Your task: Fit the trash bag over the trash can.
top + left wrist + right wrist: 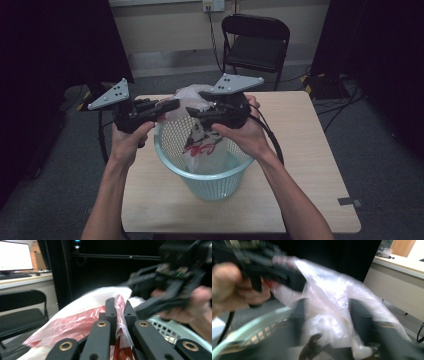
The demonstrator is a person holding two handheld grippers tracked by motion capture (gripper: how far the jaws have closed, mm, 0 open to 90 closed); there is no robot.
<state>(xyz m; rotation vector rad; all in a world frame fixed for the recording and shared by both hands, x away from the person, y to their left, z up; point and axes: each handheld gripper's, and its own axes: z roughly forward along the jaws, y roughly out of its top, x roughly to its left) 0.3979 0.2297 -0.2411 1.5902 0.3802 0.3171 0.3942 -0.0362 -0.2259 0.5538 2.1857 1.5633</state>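
Thin white plastic bag with red print sits in pale-blue mesh basket, mid-desk. Left gripper pinches bag edge; right gripper open astride plastic. Advice: spread mouth evenly, fold over rim.

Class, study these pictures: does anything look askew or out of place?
Yes. The plastic bag is not fitted to the basket: it hangs bunched inside, its top lifted above the far rim, pinched in the left gripper.

A black folding metal chair stands well behind the light wooden square table, with black cables on the grey floor.
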